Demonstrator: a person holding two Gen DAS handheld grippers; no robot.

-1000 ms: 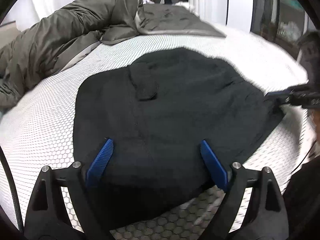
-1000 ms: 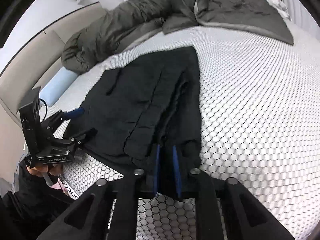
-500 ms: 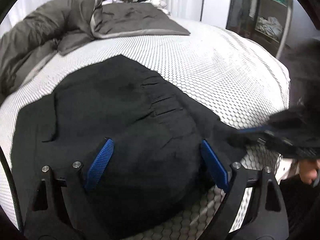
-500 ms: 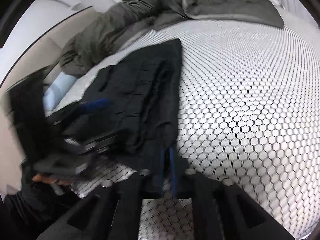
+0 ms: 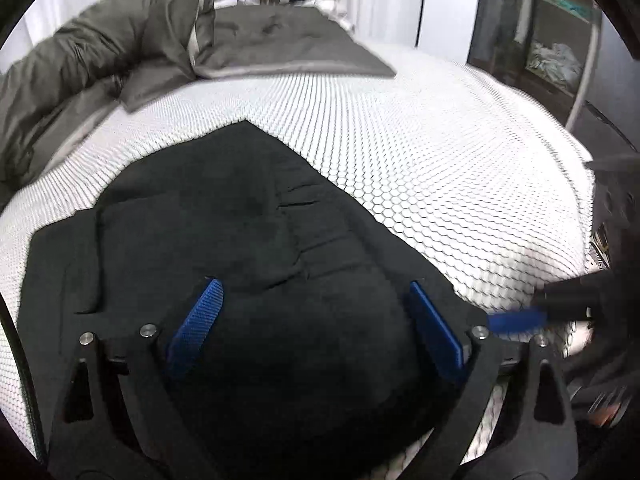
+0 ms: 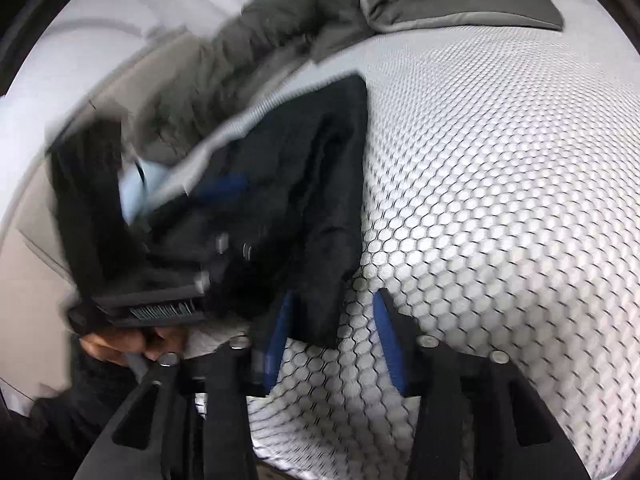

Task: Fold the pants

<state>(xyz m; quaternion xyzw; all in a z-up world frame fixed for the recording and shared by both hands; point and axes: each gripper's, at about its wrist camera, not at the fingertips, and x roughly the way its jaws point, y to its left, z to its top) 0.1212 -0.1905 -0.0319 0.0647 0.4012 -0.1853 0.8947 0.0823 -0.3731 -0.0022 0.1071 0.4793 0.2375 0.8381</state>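
Black pants (image 5: pixel 224 240) lie folded on the white honeycomb-pattern bed (image 5: pixel 440 152). My left gripper (image 5: pixel 316 296) is open, its blue fingers spread just above the near edge of the pants. In the right wrist view the pants (image 6: pixel 304 184) lie left of centre. My right gripper (image 6: pixel 332 308) is open, with a corner of the pants lying loose between its blue fingers. The left gripper shows blurred at the left of the right wrist view (image 6: pixel 216 200). The right gripper's blue finger shows at the right edge of the left wrist view (image 5: pixel 516 322).
A grey-olive duvet (image 5: pixel 120 64) is bunched at the far left of the bed, with a grey pillow (image 5: pixel 288 44) behind it. A light-blue item (image 6: pixel 140 188) lies near the headboard side. Bare mattress lies to the right of the pants (image 6: pixel 500 160).
My right gripper has opened and let go of the pants' edge. My left gripper has swung right over the pants toward the right gripper and stays open.
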